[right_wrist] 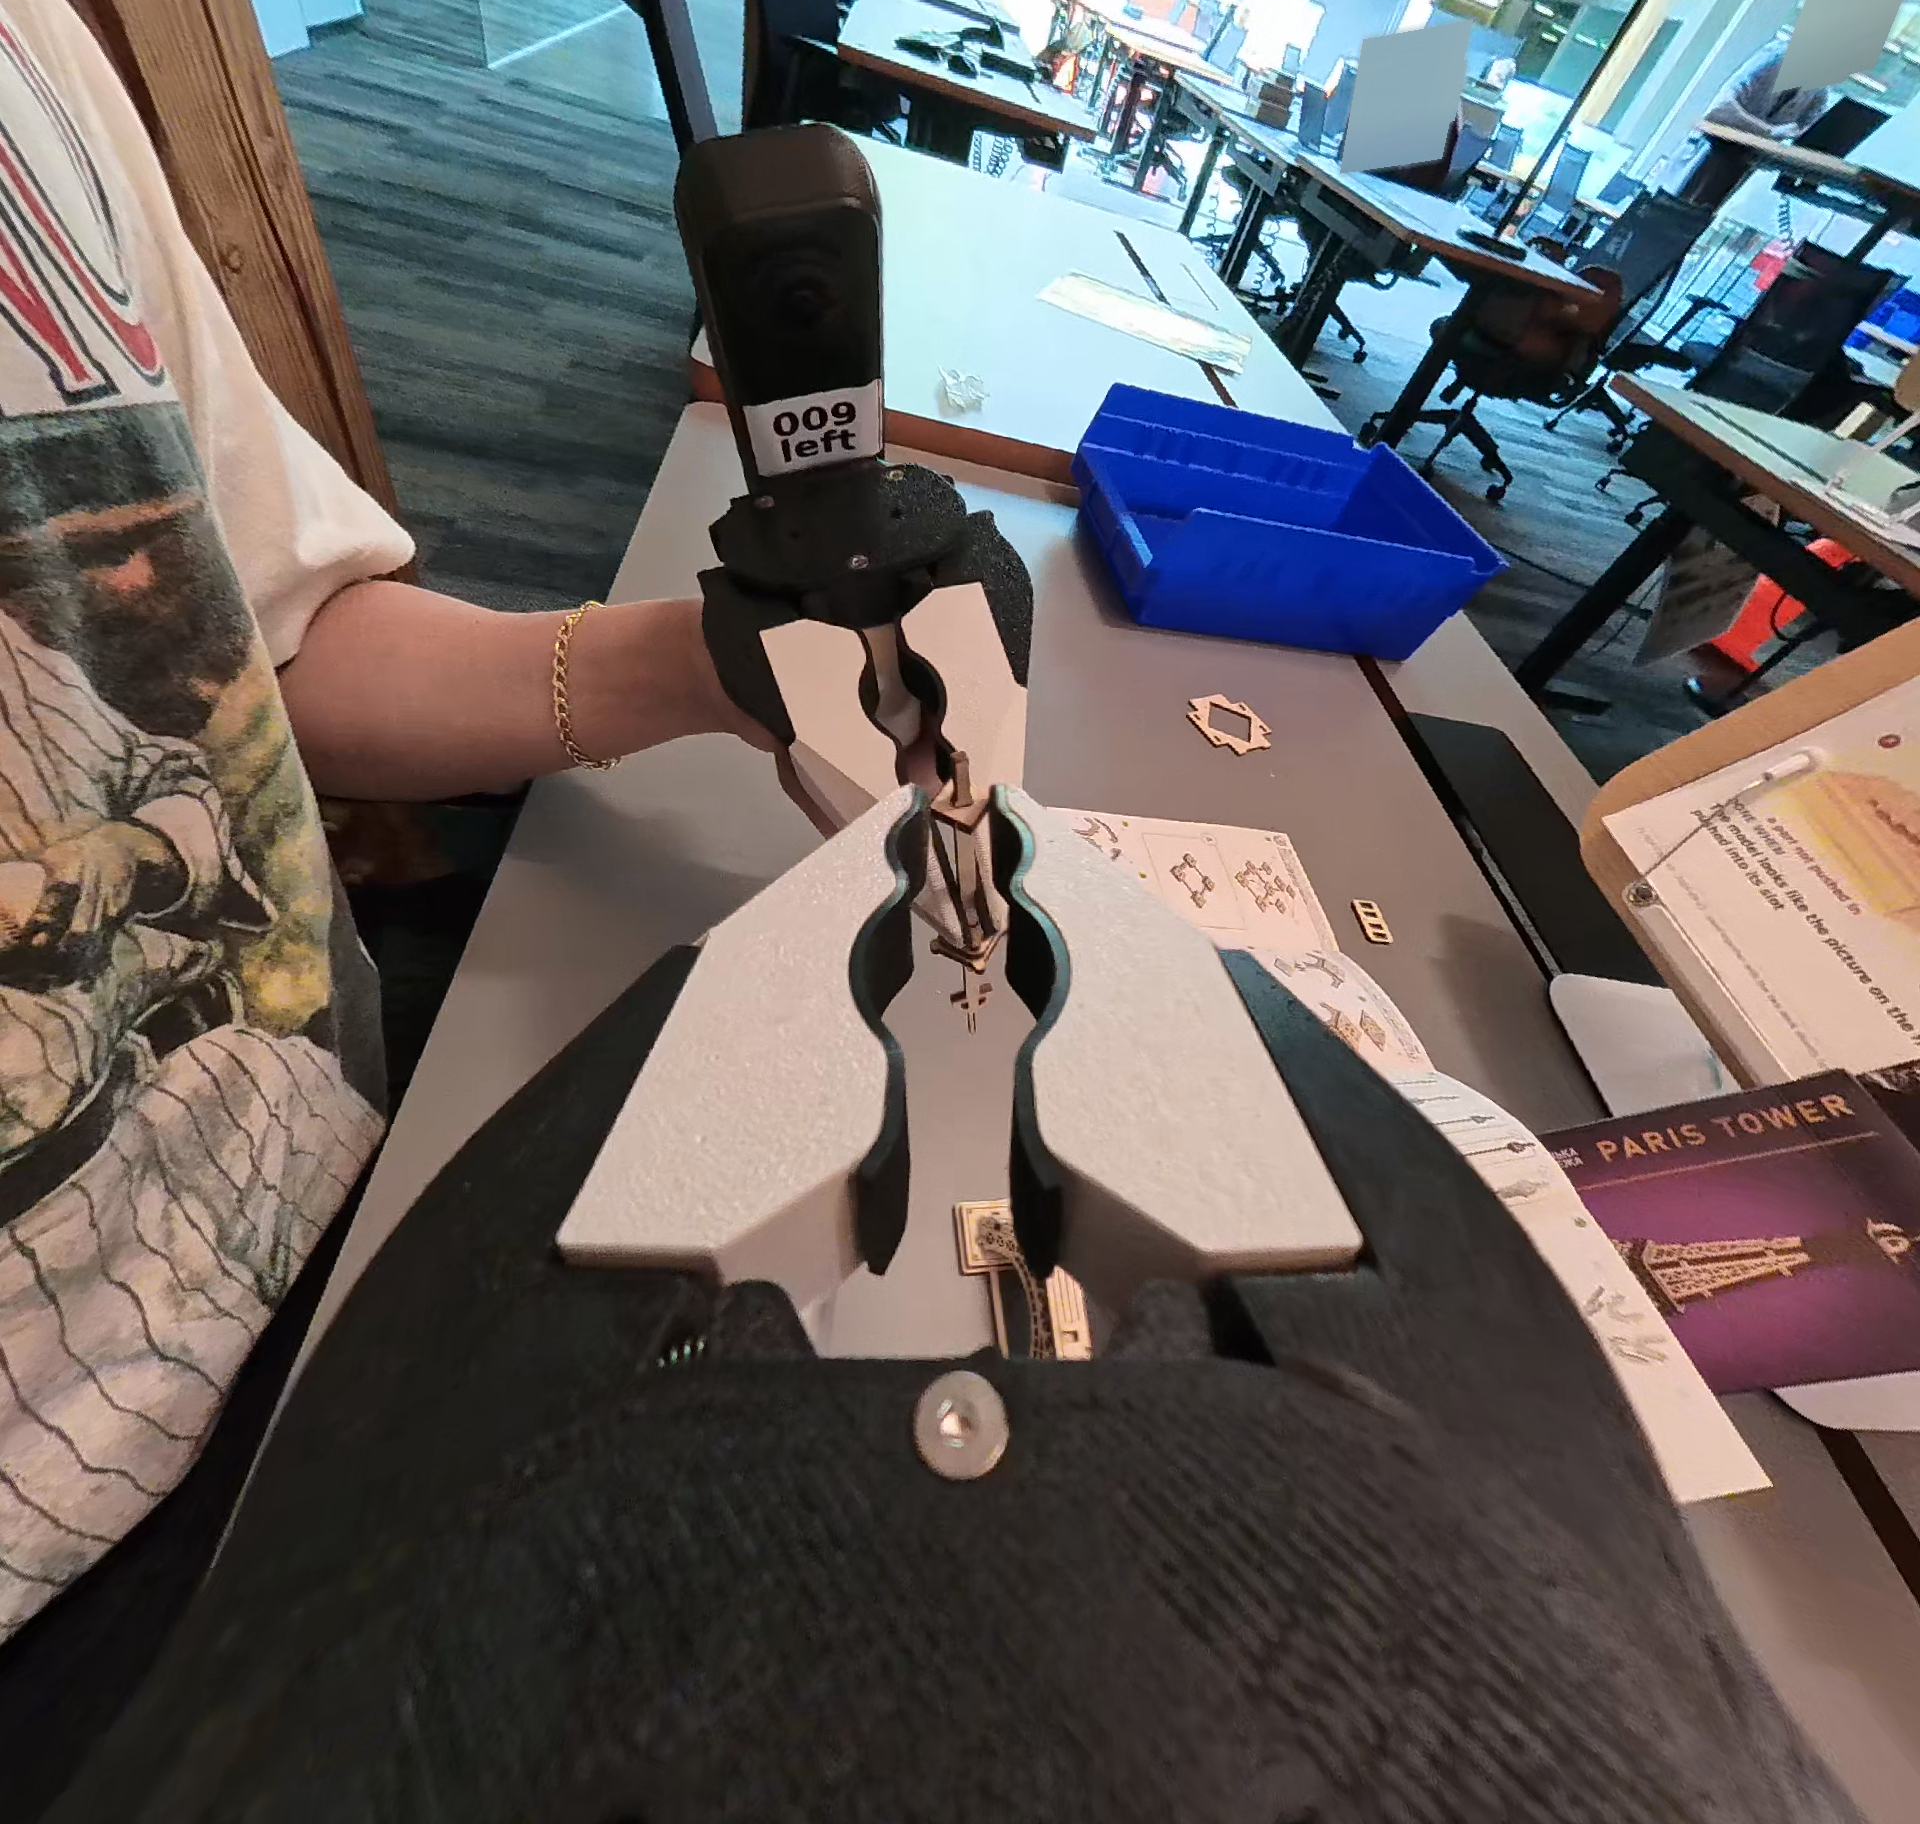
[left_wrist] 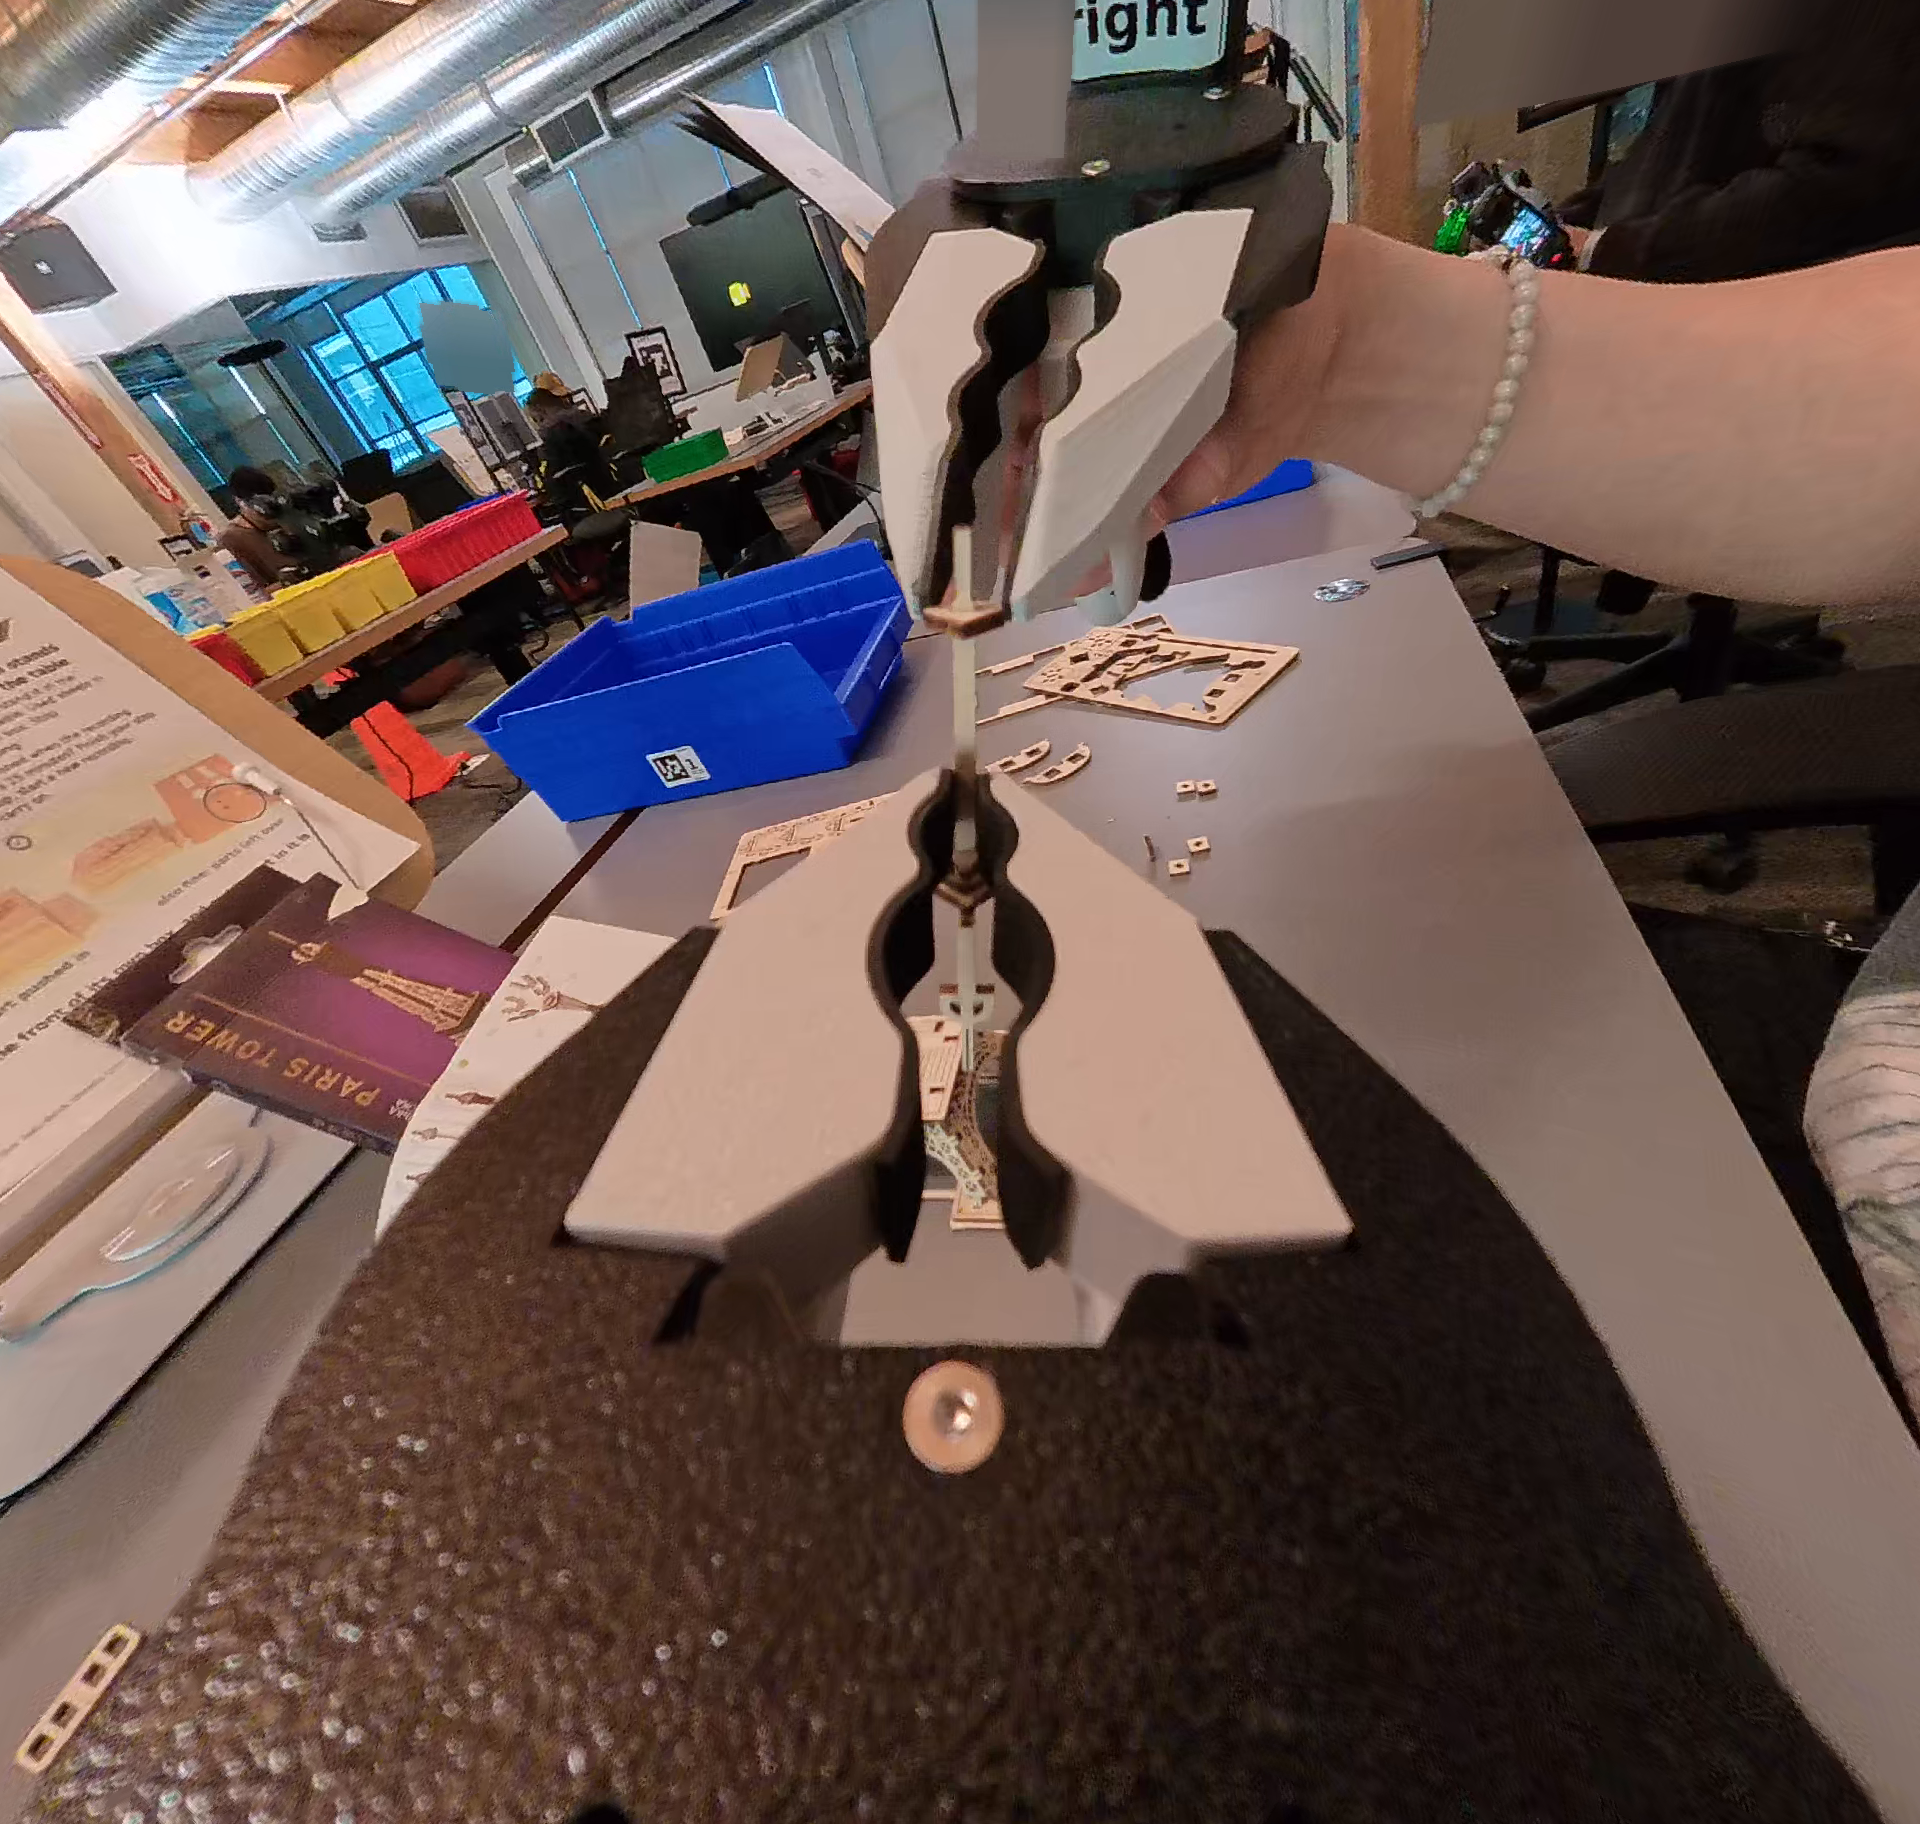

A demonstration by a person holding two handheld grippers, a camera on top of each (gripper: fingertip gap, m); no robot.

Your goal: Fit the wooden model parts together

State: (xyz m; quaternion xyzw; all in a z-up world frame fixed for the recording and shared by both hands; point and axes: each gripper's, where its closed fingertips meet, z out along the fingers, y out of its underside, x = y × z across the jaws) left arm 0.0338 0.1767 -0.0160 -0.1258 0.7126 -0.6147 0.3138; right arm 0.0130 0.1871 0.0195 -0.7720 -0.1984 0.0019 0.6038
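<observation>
- Looking along the left gripper (left_wrist: 964,787) in the left wrist view, its grey fingers are pressed together at the tips in the frame's centre, pinching the lower end of a thin wooden spire (left_wrist: 966,694).
- The spire stands upright above the table (left_wrist: 1455,943); a small square wooden collar (left_wrist: 961,618) sits on it near the top, where the right gripper (left_wrist: 961,590) comes down from the upper centre, its fingertips closed about that part.
- Cut-out wooden sheets (left_wrist: 1153,668) and loose small pieces (left_wrist: 1195,818) lie right of centre; a blue bin (left_wrist: 717,683) sits left of centre, a purple package (left_wrist: 343,1005) at the left.
- In the right wrist view, the right gripper (right_wrist: 958,808) has its tips close on the spire (right_wrist: 961,870) at centre frame.
- The left gripper (right_wrist: 940,766), held by a hand (right_wrist: 717,683), meets it from above centre, gripping the spire's far end.
- The blue bin (right_wrist: 1278,538) is at the upper right, the purple package (right_wrist: 1756,1244) at the lower right, a paper instruction sheet (right_wrist: 1236,881) just right of centre.
</observation>
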